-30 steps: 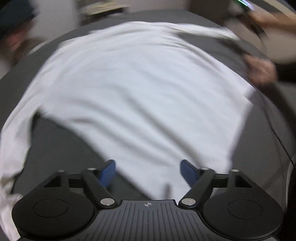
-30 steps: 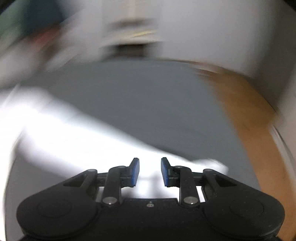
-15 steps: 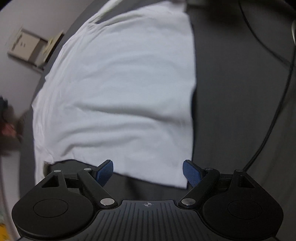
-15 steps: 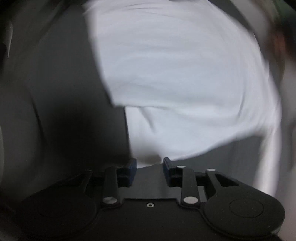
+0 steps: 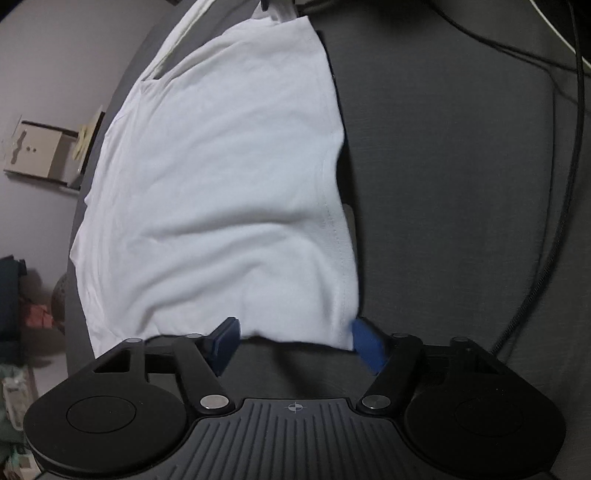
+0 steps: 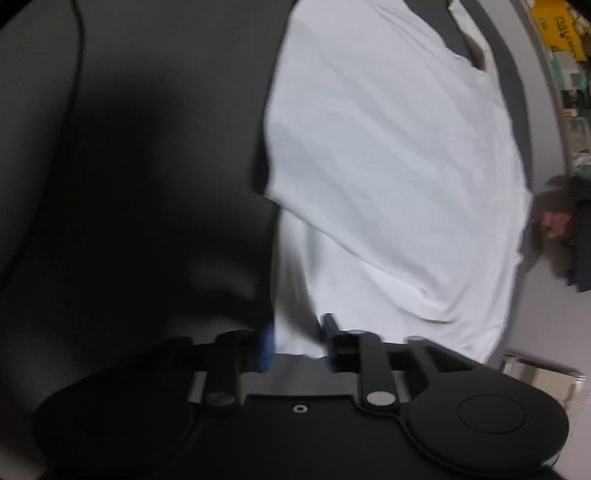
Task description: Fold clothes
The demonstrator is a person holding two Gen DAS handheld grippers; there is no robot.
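Note:
A white T-shirt (image 5: 221, 192) lies spread on a dark grey padded surface (image 5: 461, 221). In the left wrist view its near hem runs across between the blue pads of my left gripper (image 5: 295, 341). The jaws are closing but still wide apart, and the right pad (image 5: 369, 349) sits at the shirt's corner. In the right wrist view the shirt (image 6: 388, 166) stretches away, with a folded layer on top. Its near corner fills the narrow gap of my right gripper (image 6: 299, 343), whose jaws are closing around the cloth. That part of the picture is blurred.
A black cable (image 5: 569, 184) snakes over the grey surface on the right of the left wrist view. Past the surface's left edge stands an open cardboard box (image 5: 37, 155), with dark clutter (image 5: 22, 314) on the floor. A yellow item (image 6: 557, 29) lies beyond the far edge.
Both views have rolled, and the shirt now runs lengthwise away from each gripper. Both grippers have come in low at the shirt's near edge. The left jaws have narrowed.

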